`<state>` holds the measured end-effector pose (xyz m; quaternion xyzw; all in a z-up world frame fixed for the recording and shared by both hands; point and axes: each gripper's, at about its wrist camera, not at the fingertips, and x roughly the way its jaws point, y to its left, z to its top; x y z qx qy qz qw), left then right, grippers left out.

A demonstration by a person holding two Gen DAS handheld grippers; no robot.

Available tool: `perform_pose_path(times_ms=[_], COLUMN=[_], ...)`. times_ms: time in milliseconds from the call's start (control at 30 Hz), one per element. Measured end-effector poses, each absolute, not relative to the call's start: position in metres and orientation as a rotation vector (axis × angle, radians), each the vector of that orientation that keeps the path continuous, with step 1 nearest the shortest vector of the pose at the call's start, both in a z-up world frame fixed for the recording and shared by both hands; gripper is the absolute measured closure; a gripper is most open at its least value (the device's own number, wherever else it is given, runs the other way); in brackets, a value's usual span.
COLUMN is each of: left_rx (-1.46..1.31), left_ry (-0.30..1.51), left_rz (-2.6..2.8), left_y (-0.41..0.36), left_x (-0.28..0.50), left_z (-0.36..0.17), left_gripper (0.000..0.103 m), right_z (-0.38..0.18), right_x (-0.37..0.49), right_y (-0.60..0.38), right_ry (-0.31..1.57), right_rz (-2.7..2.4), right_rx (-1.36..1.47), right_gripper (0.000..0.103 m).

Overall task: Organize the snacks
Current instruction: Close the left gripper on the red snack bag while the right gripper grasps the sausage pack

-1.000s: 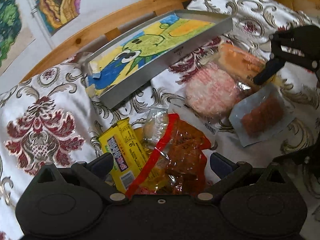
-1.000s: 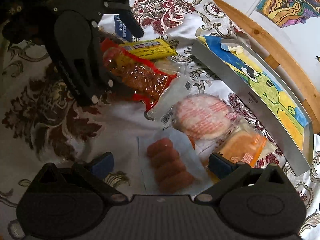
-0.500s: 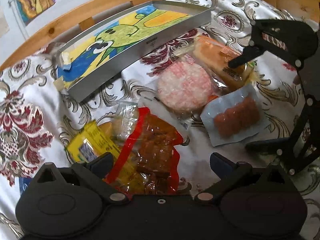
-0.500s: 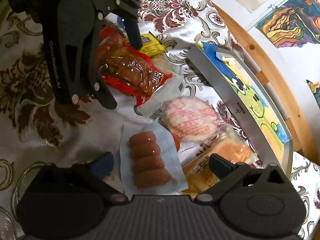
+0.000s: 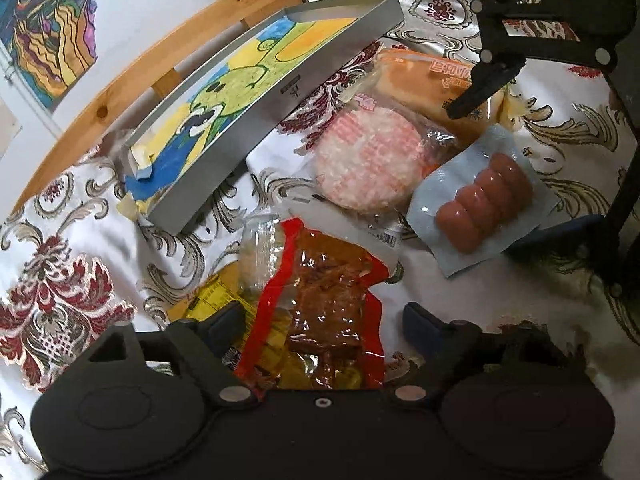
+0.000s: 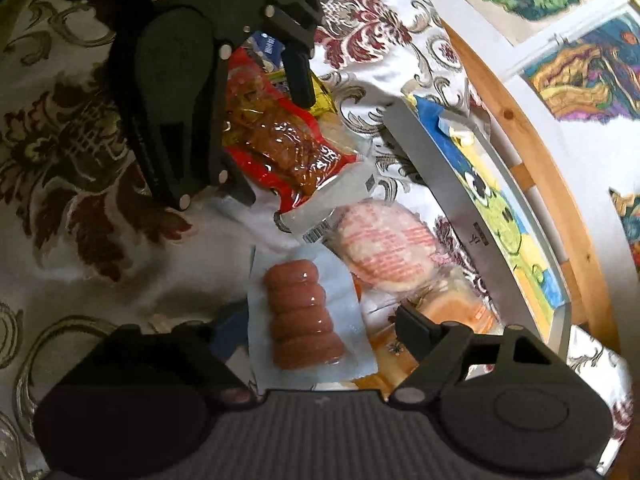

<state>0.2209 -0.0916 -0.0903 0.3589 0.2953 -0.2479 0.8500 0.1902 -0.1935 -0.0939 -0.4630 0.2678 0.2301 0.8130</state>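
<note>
Slick vacuum film is wrapping the sausage pack (image 6: 306,314), lying between the right gripper (image 6: 320,322)'s wide-open, empty jaws. Likely light, floppy and slippery; pinching its flat sealed edge looks safest. Left gripper (image 5: 324,320) is straddling the red pouch (image 5: 324,304), jaws spread, gripping nothing.

We see a white cloth (image 5: 80,240) with red flowers and grey swirls. Behind it runs a wooden rail (image 5: 132,92). Bright drawings (image 6: 592,76) hang on the white wall (image 5: 132,20).
</note>
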Motion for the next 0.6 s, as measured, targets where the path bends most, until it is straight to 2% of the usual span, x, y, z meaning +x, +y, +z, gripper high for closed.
perform_pose_path(times_ms=[100,133,200,267,600], left_rx=[0.791,0.801,0.817,0.822,0.759], left_ry=[0.602,0.595,0.589,0.586,0.587], left_rz=[-0.515,-0.519,-0.525,-0.528,-0.511], left_y=[-0.094,-0.095,-0.098,-0.098,-0.091], left_x=[0.219,0.218,0.218,0.219,0.220], left_z=[-0.093,-0.094,-0.095,-0.096,-0.091], left_gripper=[0.025,0.030,0.036,0.038,0.041], right_z=[-0.095,-0.096,-0.097,-0.098,-0.102], right_x=[0.195,0.196,0.195,0.194,0.180], right_y=[-0.193,-0.193,-0.191,-0.189,-0.183], right_ry=[0.593,0.593,0.595,0.599,0.543], right_rz=[0.486,0.487,0.497,0.508,0.494], right_rx=[-0.959,-0.960,-0.965,-0.976,-1.079], right_gripper=[0.020,0.021,0.029,0.033,0.036])
